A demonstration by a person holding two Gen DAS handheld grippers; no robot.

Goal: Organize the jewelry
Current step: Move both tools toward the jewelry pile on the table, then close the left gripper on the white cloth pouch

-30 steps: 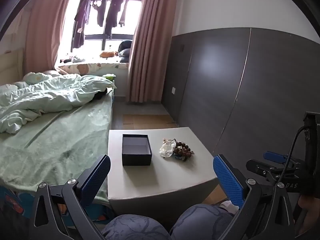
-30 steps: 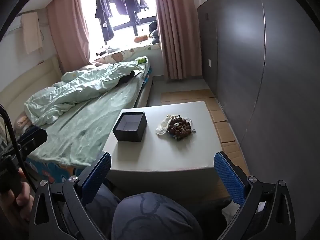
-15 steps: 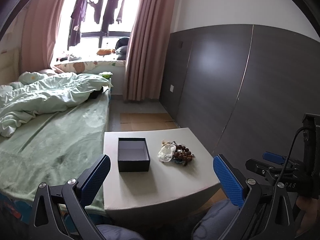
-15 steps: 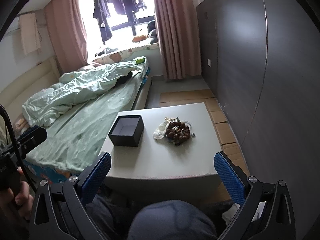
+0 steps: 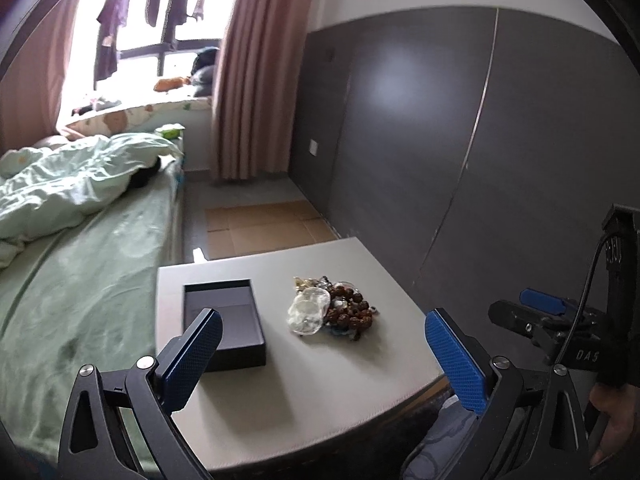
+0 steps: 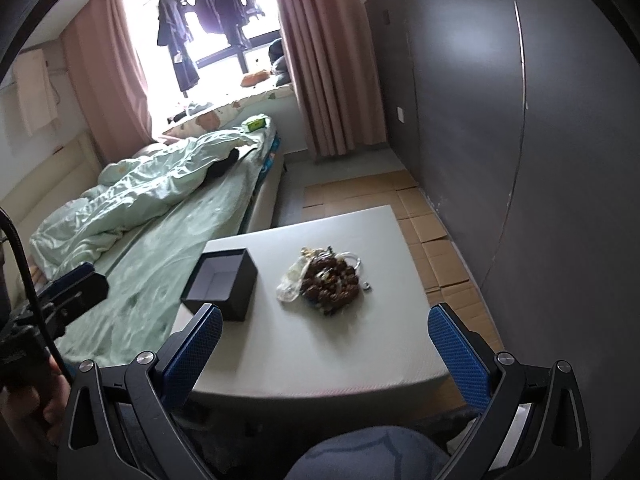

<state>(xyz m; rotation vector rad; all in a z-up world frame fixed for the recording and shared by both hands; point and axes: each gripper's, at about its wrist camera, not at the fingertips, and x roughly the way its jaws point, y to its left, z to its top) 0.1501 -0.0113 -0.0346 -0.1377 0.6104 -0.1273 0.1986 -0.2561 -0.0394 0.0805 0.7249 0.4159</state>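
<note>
A heap of jewelry (image 5: 338, 312) (image 6: 326, 278), brown bead strings with clear bangles, lies on the low white table (image 5: 320, 392) (image 6: 332, 352). To its left stands an open, empty dark box (image 5: 224, 322) (image 6: 222, 284). My left gripper (image 5: 324, 360) hangs open over the table's near edge, nothing between its blue pads. My right gripper (image 6: 324, 354) is open too, short of the table, empty. Each gripper shows at the edge of the other's view: the right gripper (image 5: 560, 320), the left gripper (image 6: 68, 292).
A bed with green sheets (image 5: 72, 260) (image 6: 160, 240) runs along the table's left side. A dark wall panel (image 5: 460, 140) (image 6: 540, 140) stands to the right, with cardboard sheets (image 6: 420, 216) on the floor. A person's knee (image 6: 372, 456) lies below the right gripper.
Both grippers have moved forward and nearer the table, so box and jewelry look larger. The knees have dropped mostly out of the left wrist view. Both stay open.
</note>
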